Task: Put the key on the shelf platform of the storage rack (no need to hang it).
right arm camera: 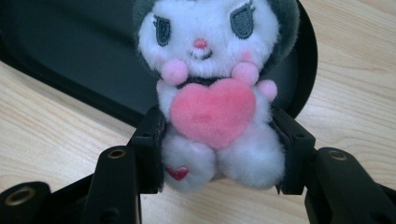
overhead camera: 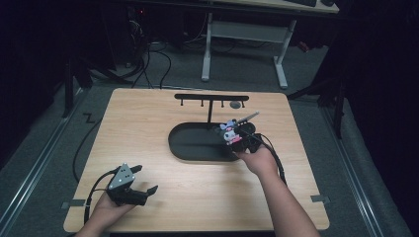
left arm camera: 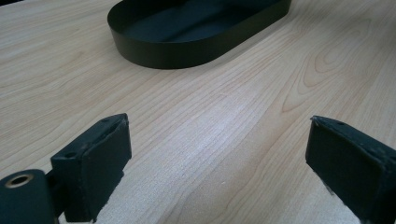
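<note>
Nearest to us, at the table's front left, our left gripper [overhead camera: 143,180] rests low over the pale wooden table [overhead camera: 148,123], its two black jaws standing wide apart with only bare wood grain between them; in the left gripper view [left arm camera: 217,158] the same gap shows plainly.

Farther in, on the right, our right gripper [overhead camera: 236,139] is clamped on a small white plush toy with dark grey ears and a pink heart on its chest [right arm camera: 212,93]. In the right gripper view the black pads press into the toy's sides just below the heart, and it sits upright between them, facing the camera. In the high view the toy [overhead camera: 230,131] hangs over the right end of the black oval tray [overhead camera: 185,148], just above its rim.

Beyond the tray stands a black T-shaped rack with small hooks [overhead camera: 211,98], near the table's far edge.
</note>
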### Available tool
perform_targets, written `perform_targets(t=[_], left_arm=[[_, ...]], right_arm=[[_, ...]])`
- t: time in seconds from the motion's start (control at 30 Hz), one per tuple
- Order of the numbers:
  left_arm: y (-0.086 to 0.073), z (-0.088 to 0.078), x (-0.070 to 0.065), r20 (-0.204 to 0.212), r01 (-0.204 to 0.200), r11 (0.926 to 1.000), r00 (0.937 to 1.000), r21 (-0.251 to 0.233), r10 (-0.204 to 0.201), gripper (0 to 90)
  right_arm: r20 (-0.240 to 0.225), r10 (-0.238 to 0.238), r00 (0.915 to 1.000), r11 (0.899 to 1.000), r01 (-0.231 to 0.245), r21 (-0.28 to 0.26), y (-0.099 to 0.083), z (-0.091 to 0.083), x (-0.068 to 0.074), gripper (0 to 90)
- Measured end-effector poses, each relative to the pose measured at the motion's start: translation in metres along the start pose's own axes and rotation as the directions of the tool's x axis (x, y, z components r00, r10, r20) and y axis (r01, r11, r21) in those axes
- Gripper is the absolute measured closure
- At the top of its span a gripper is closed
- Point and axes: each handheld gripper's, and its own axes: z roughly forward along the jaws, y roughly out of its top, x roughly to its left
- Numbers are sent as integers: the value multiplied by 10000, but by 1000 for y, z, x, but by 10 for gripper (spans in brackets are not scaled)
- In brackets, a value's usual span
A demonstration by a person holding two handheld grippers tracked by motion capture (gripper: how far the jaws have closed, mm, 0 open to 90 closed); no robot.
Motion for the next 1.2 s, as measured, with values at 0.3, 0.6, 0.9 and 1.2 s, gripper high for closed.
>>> perform_targets(t=[0.3,0.6,0.9,1.2], left_arm=[[-1,-1,1,25,36,10000,10000,39,-36,76],[-2,-2,1,29,96,10000,9999,-11,-96,76],[-3,-3,2,42,160,9999,9999,1,-160,76],[-3,-4,3,14,158,9999,9999,8,-158,76]], right_arm=[[1,29,10000,10000,-29,-85,12,6,2,472],[42,117,9999,9999,-117,62,21,17,2,472],[68,105,9999,9997,-107,213,25,30,3,472],[11,75,10000,9988,-76,486,17,36,5,472]])
